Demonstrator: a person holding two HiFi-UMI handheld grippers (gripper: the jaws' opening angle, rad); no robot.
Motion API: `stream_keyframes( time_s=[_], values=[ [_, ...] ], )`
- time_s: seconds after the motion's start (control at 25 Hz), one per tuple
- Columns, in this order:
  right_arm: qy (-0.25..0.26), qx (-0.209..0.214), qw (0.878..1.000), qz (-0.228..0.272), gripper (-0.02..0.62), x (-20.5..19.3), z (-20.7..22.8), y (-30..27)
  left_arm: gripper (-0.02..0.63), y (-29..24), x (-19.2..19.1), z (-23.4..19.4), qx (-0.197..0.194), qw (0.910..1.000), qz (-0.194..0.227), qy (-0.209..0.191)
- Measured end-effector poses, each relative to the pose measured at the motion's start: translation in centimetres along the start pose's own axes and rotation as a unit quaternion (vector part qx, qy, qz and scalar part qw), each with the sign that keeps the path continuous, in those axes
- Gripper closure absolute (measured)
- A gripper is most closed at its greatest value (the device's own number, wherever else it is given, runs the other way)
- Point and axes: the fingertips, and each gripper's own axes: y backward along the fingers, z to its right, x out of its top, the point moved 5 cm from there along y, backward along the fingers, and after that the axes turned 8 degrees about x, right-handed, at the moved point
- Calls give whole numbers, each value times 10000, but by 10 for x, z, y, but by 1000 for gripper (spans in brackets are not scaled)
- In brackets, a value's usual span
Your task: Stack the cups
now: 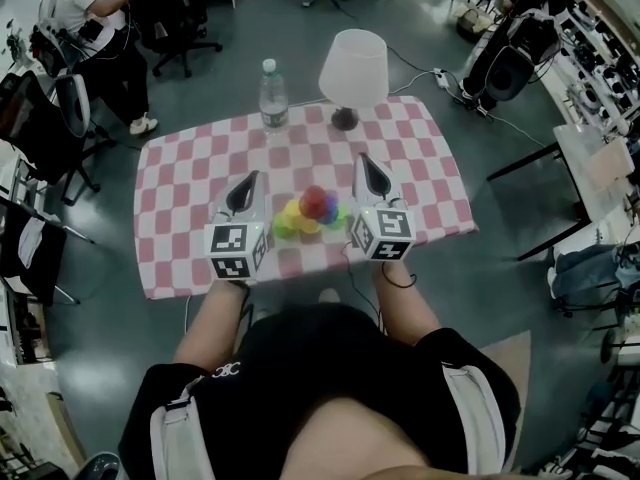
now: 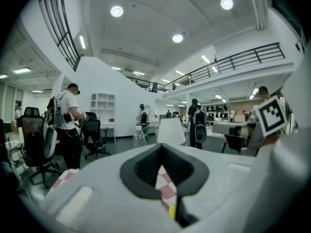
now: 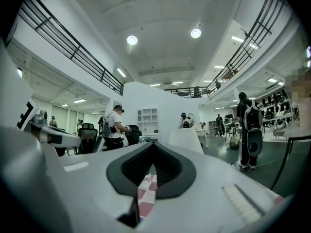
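A cluster of several small coloured cups (image 1: 310, 213) sits on the pink-and-white checked tablecloth (image 1: 190, 188), near its front edge. A red cup (image 1: 314, 200) is on top, with yellow (image 1: 297, 211), green (image 1: 284, 226) and purple (image 1: 331, 207) ones around it. My left gripper (image 1: 255, 176) rests just left of the cluster, its jaws together and empty. My right gripper (image 1: 363, 158) lies just right of it, also shut with nothing held. In the left gripper view only a sliver of cloth and a yellow cup edge (image 2: 172, 211) show past the closed left gripper (image 2: 162, 145). The right gripper (image 3: 153, 144) shows cloth only.
A clear water bottle (image 1: 273, 96) and a white-shaded table lamp (image 1: 352, 70) stand at the table's far edge. Office chairs (image 1: 180, 18) and a person (image 1: 85, 13) are at the far left. A speaker (image 1: 508, 68) and desks stand at the right.
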Motion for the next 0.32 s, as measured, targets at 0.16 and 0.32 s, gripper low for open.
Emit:
stream_keyframes(
  time_s=[0.16, 0.32],
  values=[
    [-78, 44, 9999, -50, 597, -5, 6, 1, 607, -3, 0, 6, 20, 10000, -46, -18],
    [-175, 22, 9998, -109, 597, -8, 16, 7, 607, -8, 3, 15, -6, 10000, -64, -34]
  ],
)
